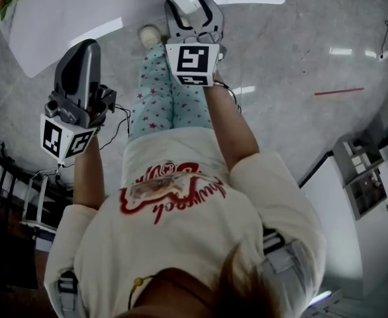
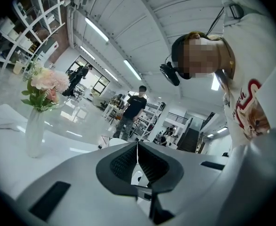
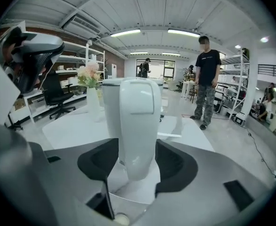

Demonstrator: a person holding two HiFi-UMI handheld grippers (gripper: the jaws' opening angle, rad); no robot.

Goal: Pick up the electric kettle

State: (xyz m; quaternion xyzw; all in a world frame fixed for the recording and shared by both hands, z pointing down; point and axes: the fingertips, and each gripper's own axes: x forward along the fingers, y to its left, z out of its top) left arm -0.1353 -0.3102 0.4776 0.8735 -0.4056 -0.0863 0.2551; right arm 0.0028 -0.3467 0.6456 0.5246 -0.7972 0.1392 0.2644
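A white electric kettle [image 3: 128,108] stands upright on a white surface [image 3: 67,126], directly ahead of the right tongs [image 3: 137,166]. Its handle [image 3: 139,126] runs vertically, facing the camera, and sits between the two dark pads. The right tongs are spread wide on either side of the handle and do not appear to press on it yet. The left tongs [image 2: 138,166] are closed together with nothing between them and point away from the kettle (toward the open room). The right hand is clearly the nearer. A vase of flowers [image 3: 92,95] stands behind the kettle.
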